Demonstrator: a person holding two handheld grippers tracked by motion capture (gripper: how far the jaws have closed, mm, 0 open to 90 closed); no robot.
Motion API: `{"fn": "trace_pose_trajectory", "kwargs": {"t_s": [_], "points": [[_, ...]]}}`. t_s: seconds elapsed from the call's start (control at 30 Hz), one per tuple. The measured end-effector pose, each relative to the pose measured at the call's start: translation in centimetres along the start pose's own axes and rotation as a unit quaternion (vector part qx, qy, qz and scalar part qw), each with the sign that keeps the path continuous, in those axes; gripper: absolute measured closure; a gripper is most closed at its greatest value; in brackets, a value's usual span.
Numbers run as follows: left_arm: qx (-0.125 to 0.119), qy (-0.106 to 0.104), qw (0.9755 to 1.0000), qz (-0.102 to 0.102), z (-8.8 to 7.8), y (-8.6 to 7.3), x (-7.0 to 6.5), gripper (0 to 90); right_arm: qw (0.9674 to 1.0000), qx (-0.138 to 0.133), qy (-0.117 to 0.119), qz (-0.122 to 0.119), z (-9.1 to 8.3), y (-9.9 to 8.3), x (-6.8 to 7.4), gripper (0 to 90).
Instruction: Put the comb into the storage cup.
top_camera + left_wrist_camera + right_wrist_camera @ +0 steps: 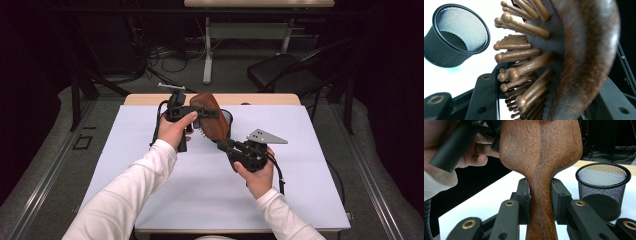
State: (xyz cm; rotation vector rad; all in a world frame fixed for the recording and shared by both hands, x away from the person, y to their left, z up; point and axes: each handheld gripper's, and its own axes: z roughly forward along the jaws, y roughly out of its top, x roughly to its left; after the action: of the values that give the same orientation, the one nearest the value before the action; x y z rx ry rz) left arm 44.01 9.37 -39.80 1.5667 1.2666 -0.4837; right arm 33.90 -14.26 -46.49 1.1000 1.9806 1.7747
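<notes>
Clamping both grippers [207, 114] [225, 145] on one brush [212, 120], jaws shut on head and handle, risks twisting it loose.

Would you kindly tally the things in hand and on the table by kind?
Wooden hairbrush: 1
Black mesh cup: 1
Handheld grippers, left gripper and right gripper, both clamped on the brush: 2
Total: 4

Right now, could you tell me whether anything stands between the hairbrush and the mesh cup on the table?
Nothing visible does. Both grippers hold the hairbrush above the table, and the mesh cup stands open and upright just behind it.
</notes>
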Motion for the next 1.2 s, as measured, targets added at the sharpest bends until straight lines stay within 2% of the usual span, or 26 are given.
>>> {"fn": "trace_pose_trajectory", "kwargs": {"t_s": [0.33,0.8,1.0,1.1,1.2], "points": [[0.002,0.003,1.0000,-0.004,0.1,0.2,-0.2,49.3,0.9999,-0.004,-0.008,0.005,0.0,0.1,-0.2,67.3],[-0.001,0.010,1.0000,-0.001,0.3,0.7,-0.7,49.2,0.9995,-0.029,-0.006,0.007,-0.5,0.6,-0.5,47.4],[-0.008,0.012,0.9999,0.000,0.4,0.8,-0.8,49.2,0.9998,-0.016,-0.012,0.003,-0.5,0.9,-0.9,39.0],[-0.011,0.017,0.9998,-0.003,0.4,0.9,-0.6,49.2,0.9998,-0.007,-0.015,-0.006,-0.5,1.1,-0.8,38.8],[-0.015,0.020,0.9997,-0.008,0.3,1.0,-0.4,49.2,0.9999,-0.006,-0.008,-0.008,-0.6,1.2,-0.7,38.7]]}}
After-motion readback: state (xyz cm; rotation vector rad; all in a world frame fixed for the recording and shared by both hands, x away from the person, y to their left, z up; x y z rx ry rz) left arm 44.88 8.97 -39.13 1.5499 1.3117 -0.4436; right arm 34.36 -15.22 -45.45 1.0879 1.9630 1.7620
